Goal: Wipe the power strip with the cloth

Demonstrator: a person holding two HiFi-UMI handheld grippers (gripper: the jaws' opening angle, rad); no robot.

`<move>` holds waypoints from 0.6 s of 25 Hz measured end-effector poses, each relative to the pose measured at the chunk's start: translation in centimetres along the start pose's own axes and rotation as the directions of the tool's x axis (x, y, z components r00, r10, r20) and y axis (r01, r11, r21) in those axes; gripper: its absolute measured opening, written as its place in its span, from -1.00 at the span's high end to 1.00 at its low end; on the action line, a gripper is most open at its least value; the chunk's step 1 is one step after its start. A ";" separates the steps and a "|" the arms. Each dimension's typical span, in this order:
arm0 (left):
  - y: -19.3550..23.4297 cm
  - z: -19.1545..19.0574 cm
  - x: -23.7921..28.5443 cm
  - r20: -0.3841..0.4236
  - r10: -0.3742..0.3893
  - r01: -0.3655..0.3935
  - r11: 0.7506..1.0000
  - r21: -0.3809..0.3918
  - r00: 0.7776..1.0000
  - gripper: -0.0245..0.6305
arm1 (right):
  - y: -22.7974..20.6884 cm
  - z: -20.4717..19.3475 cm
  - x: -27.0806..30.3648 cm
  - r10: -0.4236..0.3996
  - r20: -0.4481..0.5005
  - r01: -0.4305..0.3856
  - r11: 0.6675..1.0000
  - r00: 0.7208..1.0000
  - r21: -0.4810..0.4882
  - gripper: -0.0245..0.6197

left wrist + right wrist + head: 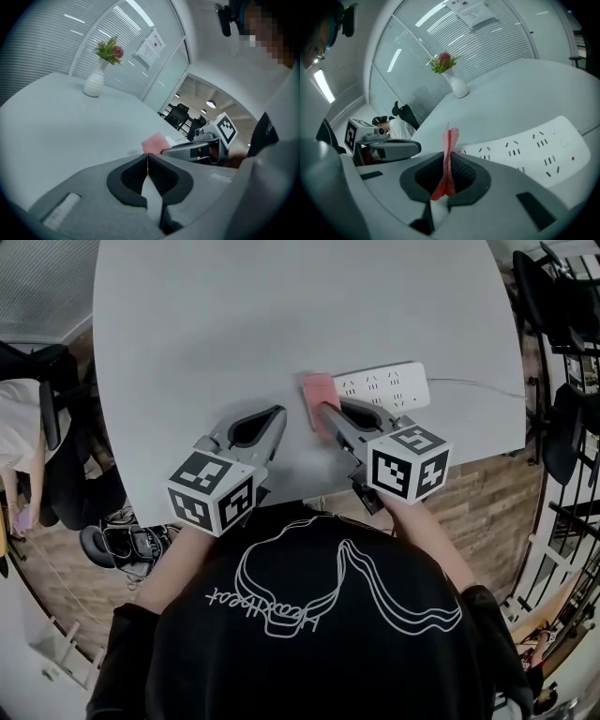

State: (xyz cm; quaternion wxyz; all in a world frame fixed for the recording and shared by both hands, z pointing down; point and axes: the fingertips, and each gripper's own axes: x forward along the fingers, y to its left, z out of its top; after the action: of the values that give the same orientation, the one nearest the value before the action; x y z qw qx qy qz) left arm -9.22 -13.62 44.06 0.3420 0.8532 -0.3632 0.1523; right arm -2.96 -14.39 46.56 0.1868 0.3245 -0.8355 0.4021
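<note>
Pink-red folded fabric cloth (317, 393) is pinched upright between the 2 jaws of the right hand-held gripper (325, 414), with its upper edge standing above them in the right gripper view (449, 145). The white rectangular plastic power strip (384, 384) lies flat on the pale grey round counter (281, 306), just ahead and to the right of these jaws. The cloth is held at the strip's left end; contact cannot be made out. The left hand-held gripper (278, 414) is held alongside, clear of the strip, its jaws pressed together on nothing.
</note>
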 end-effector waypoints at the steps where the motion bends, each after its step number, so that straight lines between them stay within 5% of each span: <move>1: 0.0 0.0 0.1 -0.002 -0.002 0.002 1.000 -0.003 1.000 0.88 | -0.1 -0.1 0.0 -0.007 -0.005 0.007 1.000 1.000 -0.004 0.80; 15: 0.1 -0.4 0.2 -0.018 -0.011 0.010 1.000 -0.015 1.000 0.88 | -0.5 -0.3 0.4 -0.061 -0.026 0.060 0.997 0.998 -0.044 0.80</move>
State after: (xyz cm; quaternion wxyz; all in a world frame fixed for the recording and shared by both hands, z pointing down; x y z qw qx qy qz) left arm -9.13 -13.47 44.52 0.3525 0.8510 -0.3569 0.1552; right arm -2.89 -14.54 47.27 0.2171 0.3401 -0.8312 0.3825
